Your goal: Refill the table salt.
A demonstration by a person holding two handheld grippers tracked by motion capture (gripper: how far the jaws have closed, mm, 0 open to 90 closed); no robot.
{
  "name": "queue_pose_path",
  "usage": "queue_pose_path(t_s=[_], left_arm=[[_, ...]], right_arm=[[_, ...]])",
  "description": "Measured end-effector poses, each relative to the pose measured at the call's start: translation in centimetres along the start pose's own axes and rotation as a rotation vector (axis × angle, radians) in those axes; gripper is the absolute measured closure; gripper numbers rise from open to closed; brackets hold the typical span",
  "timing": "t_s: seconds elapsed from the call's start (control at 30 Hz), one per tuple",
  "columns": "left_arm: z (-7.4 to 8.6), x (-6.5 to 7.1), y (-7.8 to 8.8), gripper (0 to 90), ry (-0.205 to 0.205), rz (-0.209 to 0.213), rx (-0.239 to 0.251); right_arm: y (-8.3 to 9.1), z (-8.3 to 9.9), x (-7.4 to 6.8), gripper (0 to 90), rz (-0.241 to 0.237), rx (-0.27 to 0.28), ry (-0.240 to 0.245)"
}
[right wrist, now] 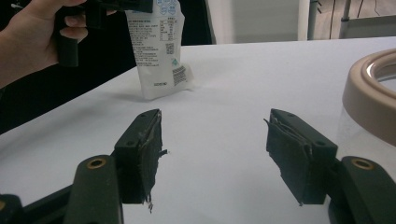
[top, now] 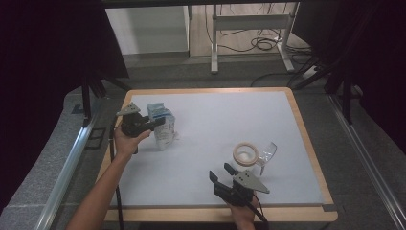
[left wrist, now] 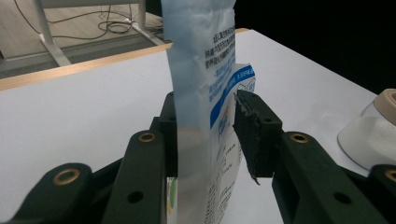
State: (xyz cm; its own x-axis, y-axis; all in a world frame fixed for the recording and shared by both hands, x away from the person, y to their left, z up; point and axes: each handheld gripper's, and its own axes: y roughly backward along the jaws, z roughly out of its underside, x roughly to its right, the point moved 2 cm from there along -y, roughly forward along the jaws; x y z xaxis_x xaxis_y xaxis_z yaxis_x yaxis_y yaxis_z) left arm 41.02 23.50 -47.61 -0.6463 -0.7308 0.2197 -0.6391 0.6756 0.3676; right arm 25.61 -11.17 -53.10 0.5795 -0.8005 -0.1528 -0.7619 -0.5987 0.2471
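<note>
1. Left hand comes in from the bottom left of the high view, holding the left gripper at the table's left side, pointed toward the right.
2. Left gripper is clamped on the pouch. In the left gripper view the pouch sits between the two black jaws, both pads on it, and the film is pinched and creased where they meet.
3. Pouch: white and light blue with printed text, standing upright on the white table top, gripped in its upper part. Bottom edge rests on the table, as the right gripper view shows.
4. No earlier picture to compare, so nothing to say about jaw motion.
5. Jar is right of centre: clear, lying on its side, beige ring at the mouth facing left and toward the camera. Well apart from the pouch.
6. In the left gripper view the jar is at the far right edge, partly cut off.
7. Right gripper is at the near edge of the table, just in front of the jar, jaws pointing up and left.
8. Right gripper is released: in the right gripper view the jaws stand wide apart with bare table between them, nothing held. The jar rim is at the right, beside the right jaw, not touching.
9. Right hand is at the bottom edge, partly cropped.
</note>
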Motion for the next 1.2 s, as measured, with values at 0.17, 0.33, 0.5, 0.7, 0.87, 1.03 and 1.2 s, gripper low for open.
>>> queue_pose_path(t_s=[0.17, 0.33, 0.5, 0.7, 0.87, 1.03, 1.2], left_arm=[[0.3, -0.1, 0.3, 62.7, 0.002, 0.004, 0.009], [0.4, -0.5, 0.3, 64.1, 0.009, -0.003, 0.003], [0.4, -0.3, -0.3, 66.1, 0.001, -0.010, -0.011], [0.3, 0.1, -0.5, 73.6, -0.012, -0.023, -0.020], [0.3, 0.3, -0.4, 81.2, -0.021, -0.019, -0.026], [0.6, 0.9, -0.3, 81.5, -0.036, -0.020, -0.019], [0.8, 1.2, -0.2, 81.4, -0.048, -0.031, -0.017]], right_arm=[[0.0, 0.0, 0.0, 36.7, 0.000, -0.001, -0.002], [-0.1, 0.0, -0.1, 36.8, -0.001, -0.003, 0.000], [-0.1, 0.1, 0.0, 36.8, 0.000, -0.004, -0.005], [0.0, 0.0, 0.0, 36.7, -0.002, -0.001, -0.006], [0.4, -0.2, -0.2, 36.8, -0.003, 0.007, 0.016], [1.7, -0.7, 0.1, 38.9, 0.009, 0.027, 0.058], [4.1, -1.5, 0.7, 45.2, 0.014, 0.057, 0.098]])
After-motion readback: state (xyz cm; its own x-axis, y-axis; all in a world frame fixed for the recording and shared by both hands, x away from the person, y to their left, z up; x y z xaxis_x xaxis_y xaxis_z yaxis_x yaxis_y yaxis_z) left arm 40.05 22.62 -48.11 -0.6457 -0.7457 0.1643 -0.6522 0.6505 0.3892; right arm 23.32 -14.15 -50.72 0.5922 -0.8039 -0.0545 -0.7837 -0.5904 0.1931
